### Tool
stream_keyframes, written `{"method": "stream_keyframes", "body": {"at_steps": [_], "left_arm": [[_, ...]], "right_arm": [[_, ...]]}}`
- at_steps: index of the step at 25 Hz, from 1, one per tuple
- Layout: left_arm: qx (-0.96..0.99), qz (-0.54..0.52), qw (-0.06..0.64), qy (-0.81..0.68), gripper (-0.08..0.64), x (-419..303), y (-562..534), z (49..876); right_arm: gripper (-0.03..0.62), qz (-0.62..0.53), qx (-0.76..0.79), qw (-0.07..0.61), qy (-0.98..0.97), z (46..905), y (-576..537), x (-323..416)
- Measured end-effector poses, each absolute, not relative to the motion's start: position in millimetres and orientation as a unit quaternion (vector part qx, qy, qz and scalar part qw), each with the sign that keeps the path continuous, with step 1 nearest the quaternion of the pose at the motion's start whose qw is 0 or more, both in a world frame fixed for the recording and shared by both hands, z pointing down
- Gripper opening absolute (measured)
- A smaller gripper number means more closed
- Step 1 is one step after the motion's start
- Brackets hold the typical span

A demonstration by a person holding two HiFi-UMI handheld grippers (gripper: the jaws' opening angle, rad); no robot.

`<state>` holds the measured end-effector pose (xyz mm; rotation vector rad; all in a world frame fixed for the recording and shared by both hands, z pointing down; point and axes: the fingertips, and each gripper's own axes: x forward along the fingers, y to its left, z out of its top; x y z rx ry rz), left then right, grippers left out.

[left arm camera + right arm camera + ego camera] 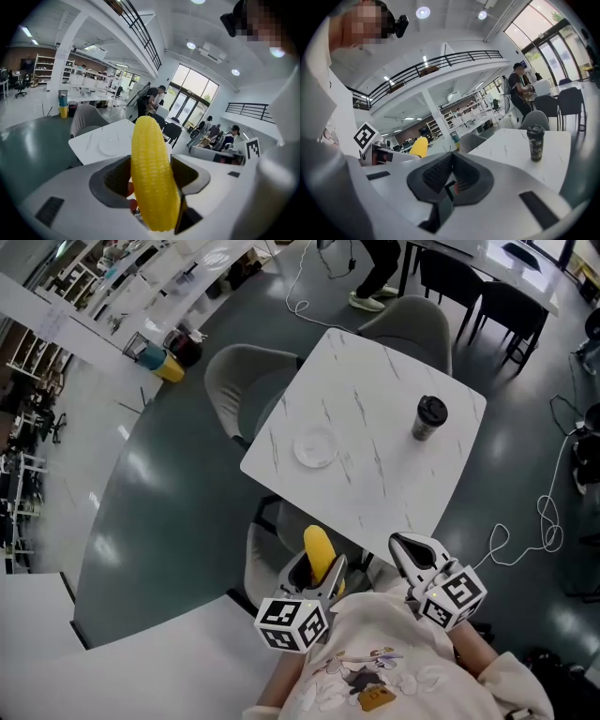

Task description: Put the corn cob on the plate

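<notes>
A yellow corn cob [152, 176] stands upright between the jaws of my left gripper [150, 180], which is shut on it. In the head view the corn cob [319, 552] pokes out of the left gripper [320, 570] just off the near edge of the white marble table [375, 442]. A small white plate [314, 448] lies on the table's left part; the same plate [111, 147] shows beyond the cob. My right gripper [412, 554] is held close to my chest with its jaws touching, nothing in them. The cob's tip [419, 146] also shows in the right gripper view.
A dark lidded cup [429, 418] stands on the table's right part. Grey chairs [246, 381] sit at the far and left sides. White cables [525, 540] trail on the dark floor to the right. A person [150, 101] stands in the background.
</notes>
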<state>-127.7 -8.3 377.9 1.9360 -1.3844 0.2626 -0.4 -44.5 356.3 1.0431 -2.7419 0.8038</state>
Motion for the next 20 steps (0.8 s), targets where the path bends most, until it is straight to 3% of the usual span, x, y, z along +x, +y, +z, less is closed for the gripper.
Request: {"method": "stream_keyframes", "body": {"at_steps": [11, 20], "left_arm": [[0.721, 0.105, 0.382, -0.568, 0.259, -160.6, -89.8, 408.8], [0.707, 0.131, 0.387, -0.578, 0.259, -182.9, -138.5, 454.7]], "right_arm": [[0.006, 0.284, 0.279, 0.062, -0.915, 373.6, -120.6, -38.9], [0.005, 0.259, 0.237, 0.112, -0.930, 399.5, -174.4, -57.0]]}}
